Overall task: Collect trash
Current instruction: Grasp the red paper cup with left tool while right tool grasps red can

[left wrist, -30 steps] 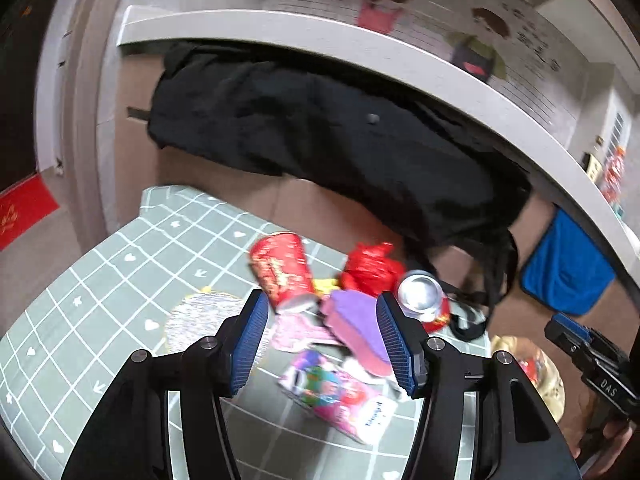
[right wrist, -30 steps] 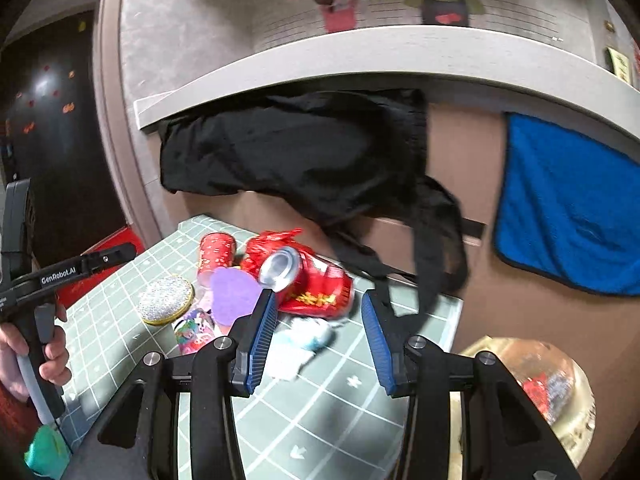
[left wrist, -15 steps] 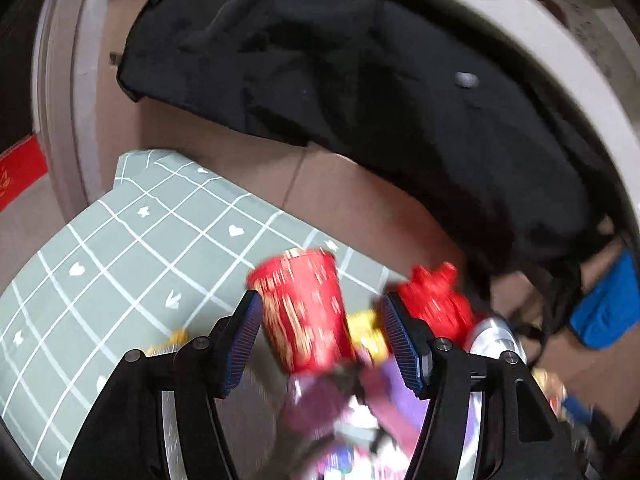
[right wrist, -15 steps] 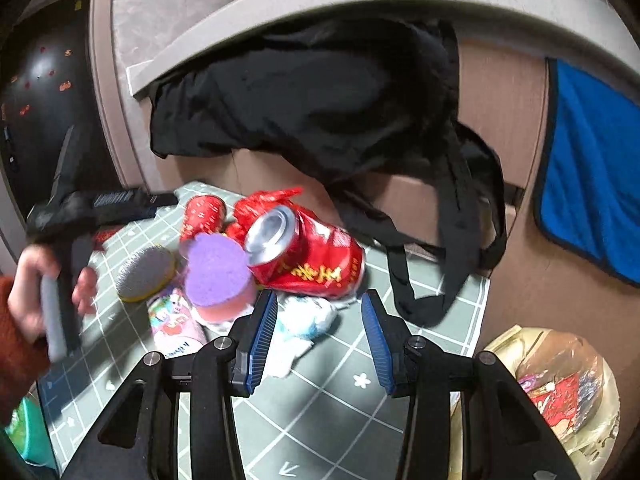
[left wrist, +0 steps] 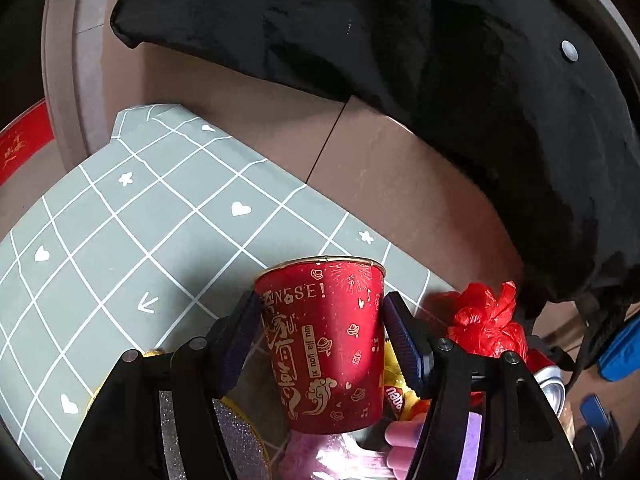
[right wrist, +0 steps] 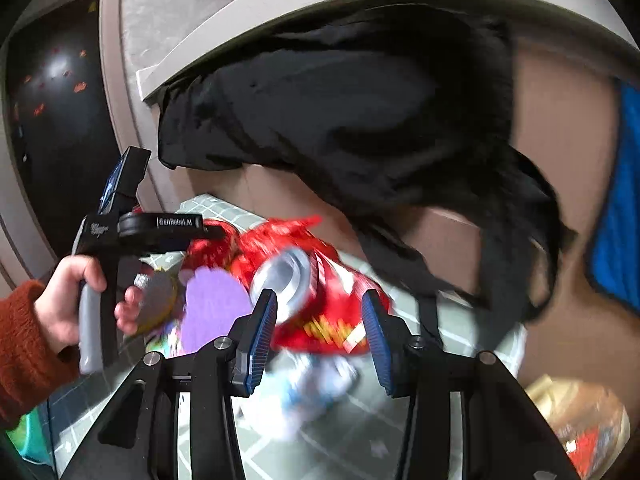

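A red paper cup [left wrist: 326, 344] with gold print stands upside down on the green checked table [left wrist: 120, 220]. My left gripper [left wrist: 320, 332] is open with its blue pads on either side of the cup, close to its walls. Beside the cup lie a red plastic bag [left wrist: 486, 320], a yellow wrapper [left wrist: 396, 396] and a can [left wrist: 554, 384]. In the right wrist view my right gripper [right wrist: 318, 336] is open just in front of a crushed red can [right wrist: 304, 280] on a red wrapper [right wrist: 336, 328]. A purple sponge [right wrist: 216, 308] lies left of it.
A black bag [right wrist: 340, 120] hangs over the brown panel behind the table, its straps [right wrist: 432, 280] trailing onto the table. A blue towel [right wrist: 620, 220] hangs at right. A lined bin [right wrist: 576, 424] with trash stands low right. A glittery disc [left wrist: 240, 448] lies near the cup.
My left gripper moved forward from above the pile until the red cup stands between its pads. My right gripper moved closer to the crushed can.
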{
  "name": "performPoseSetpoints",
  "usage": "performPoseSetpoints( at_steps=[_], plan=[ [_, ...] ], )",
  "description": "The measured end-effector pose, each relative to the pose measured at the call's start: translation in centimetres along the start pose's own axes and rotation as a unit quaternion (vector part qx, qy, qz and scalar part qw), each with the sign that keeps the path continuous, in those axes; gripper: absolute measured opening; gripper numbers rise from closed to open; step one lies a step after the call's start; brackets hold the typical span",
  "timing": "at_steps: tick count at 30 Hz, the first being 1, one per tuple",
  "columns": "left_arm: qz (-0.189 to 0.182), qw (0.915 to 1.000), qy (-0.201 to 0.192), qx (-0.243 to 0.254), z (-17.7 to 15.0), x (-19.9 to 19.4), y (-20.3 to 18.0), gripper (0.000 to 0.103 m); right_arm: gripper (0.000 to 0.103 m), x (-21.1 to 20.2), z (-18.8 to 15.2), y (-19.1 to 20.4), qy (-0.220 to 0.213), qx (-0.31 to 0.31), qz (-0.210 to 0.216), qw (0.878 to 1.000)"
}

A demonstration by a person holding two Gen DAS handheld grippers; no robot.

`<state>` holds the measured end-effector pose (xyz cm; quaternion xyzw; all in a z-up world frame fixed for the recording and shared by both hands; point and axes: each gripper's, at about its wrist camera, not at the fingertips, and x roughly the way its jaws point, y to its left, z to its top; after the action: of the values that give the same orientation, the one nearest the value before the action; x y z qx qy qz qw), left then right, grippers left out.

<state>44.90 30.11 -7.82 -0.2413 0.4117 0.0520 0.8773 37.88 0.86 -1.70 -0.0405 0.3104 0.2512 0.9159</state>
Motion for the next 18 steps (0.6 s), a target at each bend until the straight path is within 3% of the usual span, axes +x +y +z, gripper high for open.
performPoseSetpoints(
  at_steps=[5,8,14,18],
  plan=[
    [-0.016,0.9996,0.019,-0.011,-0.2,0.2,0.6,0.065,0.041,5.0,0.8,1.4,0.030,0.004,-0.012,0.999],
    [-0.025,0.9990,0.032,-0.018,-0.4,0.2,0.9,0.065,0.025,6.1,-0.1,1.2,0.060,0.025,0.017,0.998],
    [-0.003,0.9967,0.076,-0.029,-1.2,1.4,1.4,0.062,0.024,2.9,-1.7,1.4,0.049,0.000,0.006,0.999],
    [0.012,0.9985,0.046,-0.028,-1.5,0.1,1.2,0.059,0.024,0.4,-2.5,1.0,0.049,0.003,0.015,0.999]
  ],
)
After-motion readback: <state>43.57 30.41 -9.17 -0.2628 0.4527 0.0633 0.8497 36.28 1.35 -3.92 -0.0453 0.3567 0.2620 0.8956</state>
